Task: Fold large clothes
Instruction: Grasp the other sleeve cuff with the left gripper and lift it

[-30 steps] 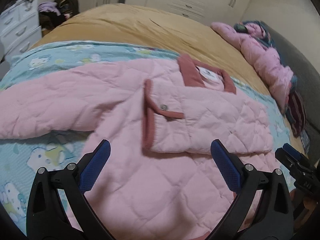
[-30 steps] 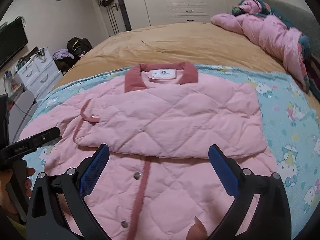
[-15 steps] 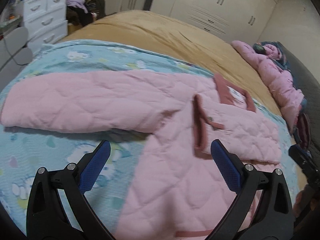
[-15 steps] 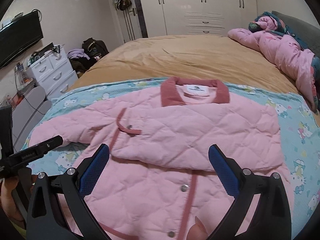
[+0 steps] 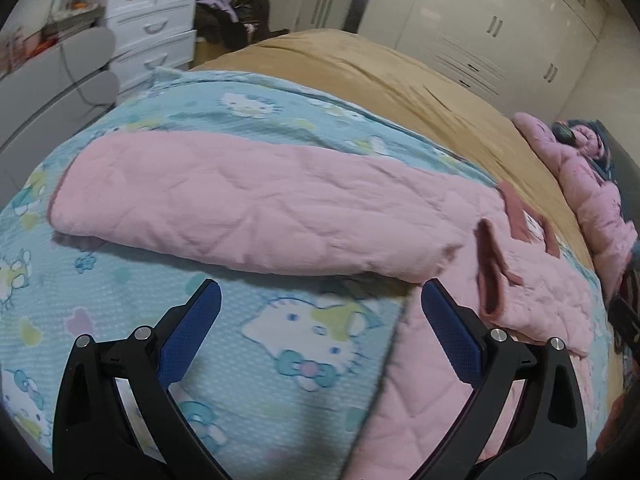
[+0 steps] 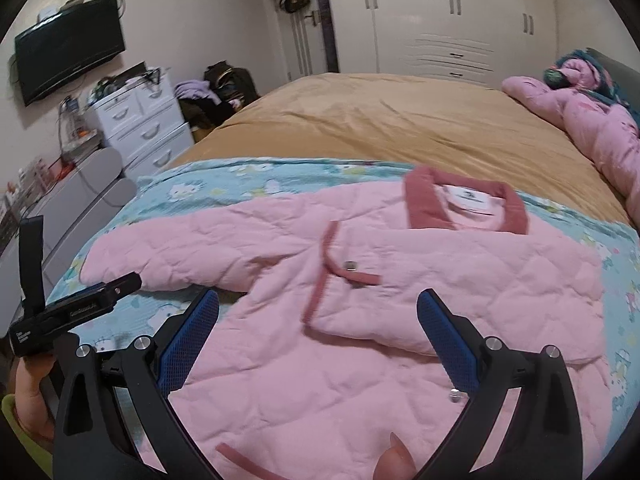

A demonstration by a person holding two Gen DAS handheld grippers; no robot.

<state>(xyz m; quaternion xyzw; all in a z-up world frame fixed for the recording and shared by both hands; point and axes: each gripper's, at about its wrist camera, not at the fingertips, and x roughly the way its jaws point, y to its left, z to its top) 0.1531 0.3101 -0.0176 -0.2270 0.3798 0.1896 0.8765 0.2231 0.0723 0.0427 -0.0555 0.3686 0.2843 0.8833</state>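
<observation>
My left gripper (image 5: 320, 316) is spread wide and holds nothing; it hangs over the blanket (image 5: 280, 340), just short of the jacket's sleeve (image 5: 248, 204), which lies stretched out flat. My right gripper (image 6: 318, 326) is likewise wide open and empty, above the jacket (image 6: 360, 288). The jacket lies on the blanket with its collar (image 6: 466, 208) at the far side and its other side folded in over the front. I think the left pad (image 5: 450, 332) hangs above the jacket's edge, but blur makes that unsure. A fingertip (image 6: 394, 460) shows below the jacket.
</observation>
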